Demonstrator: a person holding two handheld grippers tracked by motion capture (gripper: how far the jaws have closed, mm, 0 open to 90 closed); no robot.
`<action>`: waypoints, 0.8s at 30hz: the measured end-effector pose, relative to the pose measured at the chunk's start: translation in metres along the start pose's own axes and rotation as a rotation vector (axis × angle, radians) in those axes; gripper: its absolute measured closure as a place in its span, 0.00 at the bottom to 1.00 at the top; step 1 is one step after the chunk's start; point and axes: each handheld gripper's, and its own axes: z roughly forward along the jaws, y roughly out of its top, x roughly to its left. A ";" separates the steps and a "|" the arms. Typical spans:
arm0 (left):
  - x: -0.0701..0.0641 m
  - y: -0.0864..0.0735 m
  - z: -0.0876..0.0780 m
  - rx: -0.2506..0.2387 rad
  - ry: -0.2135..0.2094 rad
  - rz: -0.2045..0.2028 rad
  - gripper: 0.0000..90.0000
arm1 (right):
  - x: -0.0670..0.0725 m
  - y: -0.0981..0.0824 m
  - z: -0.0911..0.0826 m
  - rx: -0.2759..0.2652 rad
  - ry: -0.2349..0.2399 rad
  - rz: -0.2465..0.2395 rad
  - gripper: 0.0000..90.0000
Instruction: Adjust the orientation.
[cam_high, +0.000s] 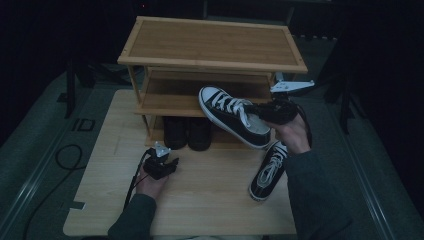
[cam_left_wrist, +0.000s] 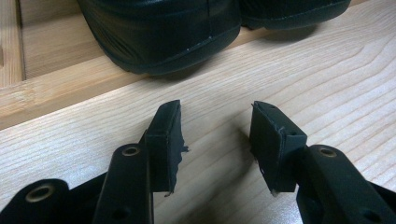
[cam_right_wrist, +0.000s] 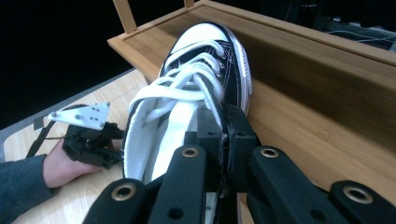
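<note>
The right gripper (cam_right_wrist: 223, 135) clenches the side wall of a black-and-white sneaker (cam_high: 231, 114), holding it tilted at the shoe rack's (cam_high: 212, 47) middle shelf. The left gripper (cam_left_wrist: 215, 140) rests on the worktop (cam_high: 200, 185), fingers released.

High view overlooks whole table (cam_high: 200, 200); claw views close, level; all share wooden rack (cam_high: 210, 45).

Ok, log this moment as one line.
right gripper shut on sneaker near rack | left gripper open, empty
</note>
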 end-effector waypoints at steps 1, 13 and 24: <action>0.000 0.000 0.000 0.000 0.000 0.000 0.60 | -0.001 0.001 0.001 -0.001 -0.003 0.002 0.97; 0.000 0.000 0.000 0.000 0.000 0.000 0.60 | -0.006 0.004 0.017 -0.032 -0.096 0.098 0.97; 0.000 0.000 0.000 0.000 0.000 0.000 0.60 | -0.009 0.006 0.027 -0.048 -0.161 0.188 0.97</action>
